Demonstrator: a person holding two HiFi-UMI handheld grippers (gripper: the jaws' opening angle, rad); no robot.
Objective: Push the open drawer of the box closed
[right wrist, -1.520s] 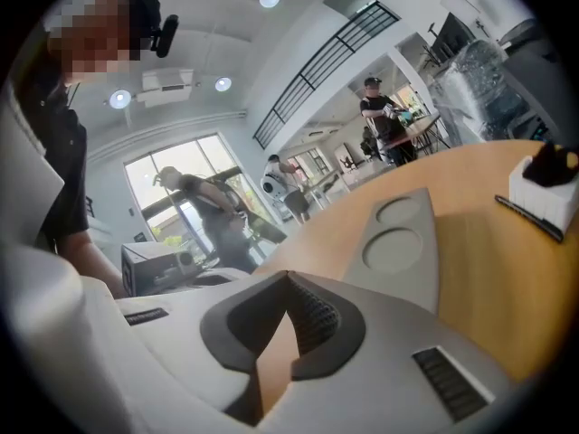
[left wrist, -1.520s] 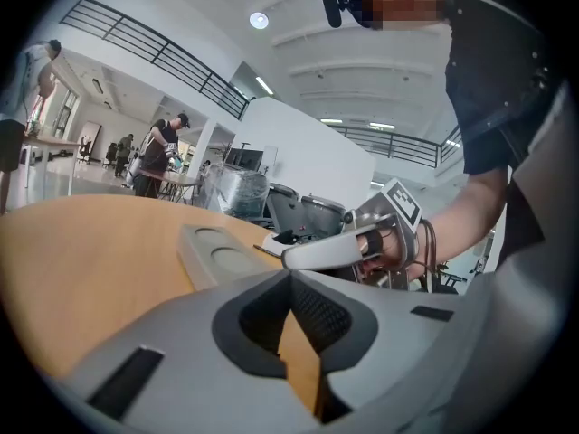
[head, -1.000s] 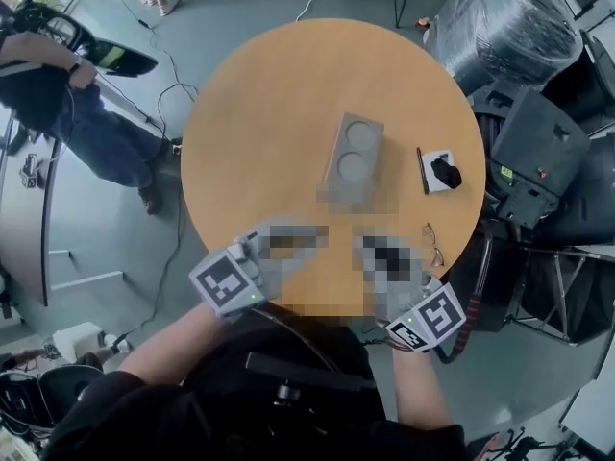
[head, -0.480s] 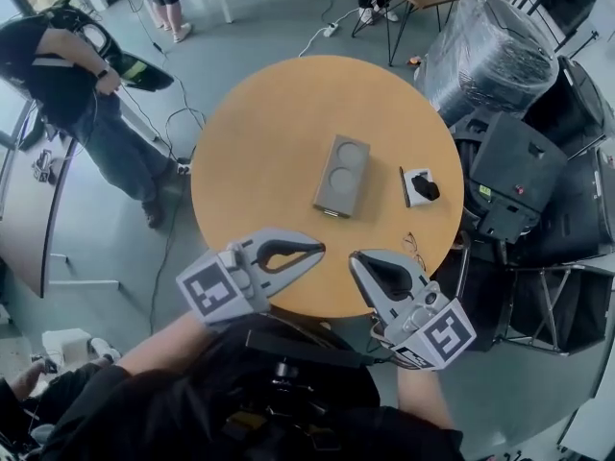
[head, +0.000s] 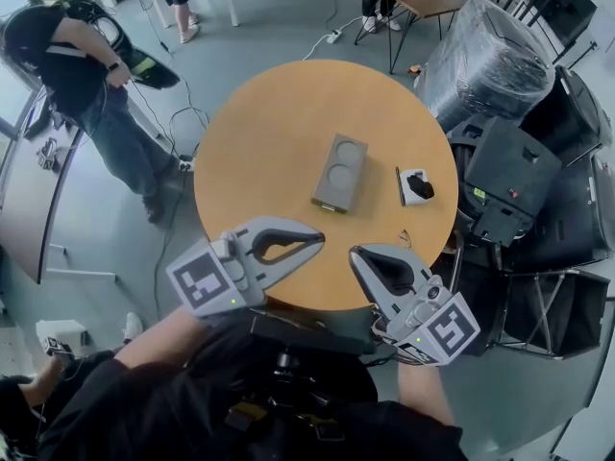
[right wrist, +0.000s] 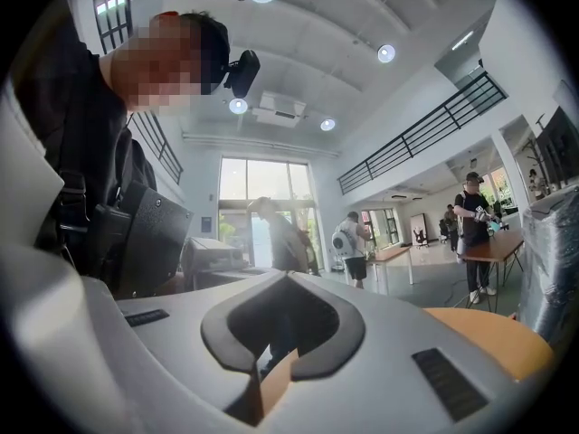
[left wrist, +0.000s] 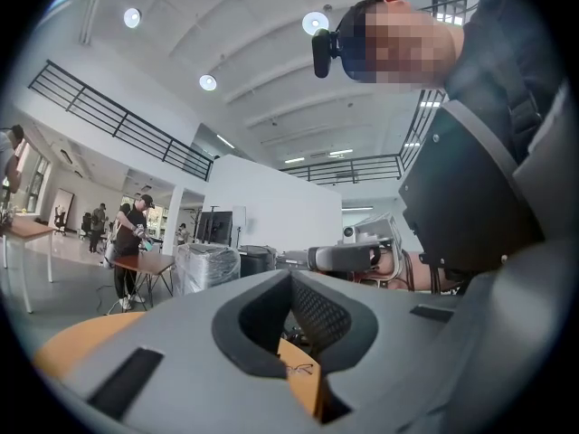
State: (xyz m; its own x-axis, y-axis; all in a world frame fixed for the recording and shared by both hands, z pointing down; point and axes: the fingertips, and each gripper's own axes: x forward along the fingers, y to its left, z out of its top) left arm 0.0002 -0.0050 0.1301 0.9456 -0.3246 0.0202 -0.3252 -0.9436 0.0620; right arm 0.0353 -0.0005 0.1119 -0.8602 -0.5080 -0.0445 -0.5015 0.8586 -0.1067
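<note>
Over the near edge of the round wooden worktop, both tools are hanging in much the same places as half a second ago. The left tool is sitting a touch higher in the head view, and the right tool is barely shifting. Against a second ago, the worktop and everything on it are showing smaller. The bystander on the left is now standing further up that view.

Both tools are pointing inward toward each other. Each one's jaws are meeting at the tips around an empty eye-shaped gap, gripping nothing.

The box is lying near the worktop's middle, well apart from both tools and untouched. It is a grey oblong with two round recesses in its top, its long axis running away from the person and tilting slightly right. A pale strip is showing at its near short end. How far the drawer is standing out there is too small to tell.

Just right of the box, a small white object with a black piece on it is resting on the worktop.
</note>
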